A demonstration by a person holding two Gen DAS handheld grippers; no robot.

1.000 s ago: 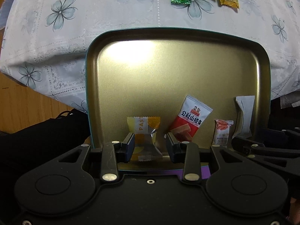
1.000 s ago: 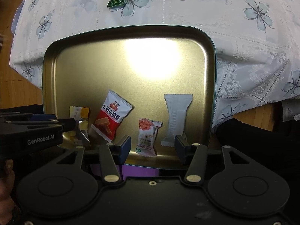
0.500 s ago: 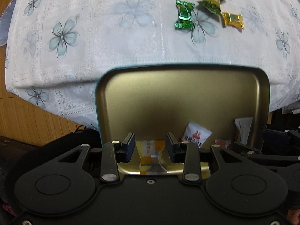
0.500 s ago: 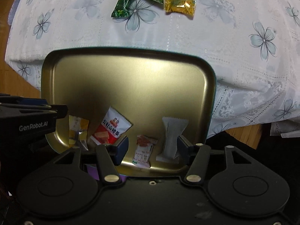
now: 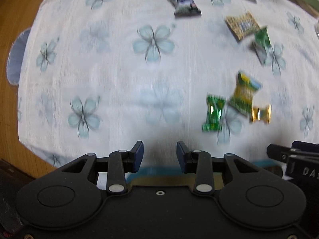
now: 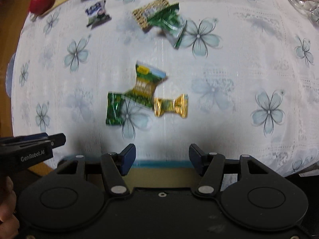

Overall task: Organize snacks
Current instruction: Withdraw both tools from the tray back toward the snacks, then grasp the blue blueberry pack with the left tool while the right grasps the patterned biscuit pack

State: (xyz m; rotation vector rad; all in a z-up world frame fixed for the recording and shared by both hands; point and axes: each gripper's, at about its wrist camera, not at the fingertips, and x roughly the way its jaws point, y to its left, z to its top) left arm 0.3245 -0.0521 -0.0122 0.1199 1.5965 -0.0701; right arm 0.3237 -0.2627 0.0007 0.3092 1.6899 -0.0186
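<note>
White embroidered cloth (image 5: 119, 83) printed with pale blue flowers covers the bench, with wooden floor showing past its left edge. From the left wrist view, the left gripper (image 5: 160, 156) hangs over bare cloth, its dark blue pads apart with nothing between them. Only a thin strip of the tin tray (image 5: 159, 174), teal rim and gold inside, shows just behind the pads. Right of the gripper lie a crinkly green foil candy (image 5: 213, 112), a yellow-and-green pouch (image 5: 244, 93) and a gold twist-wrapped candy (image 5: 261, 113), bunched close together. Farther off sit a green sachet (image 5: 262, 43), a speckled tan packet (image 5: 242, 25) and a blue-and-white packet (image 5: 184, 4); all are blurred.

From the right wrist view, the right gripper (image 6: 162, 156) is released too; its jaws have just been opening, and nothing sits between them. The tray's rim (image 6: 159, 163) peeks out below the pads. The same cluster lies ahead: green foil candy (image 6: 114, 109), pouch (image 6: 146, 83), gold candy (image 6: 171, 105). The left gripper's black body (image 6: 30, 147) enters at the left edge.
</note>
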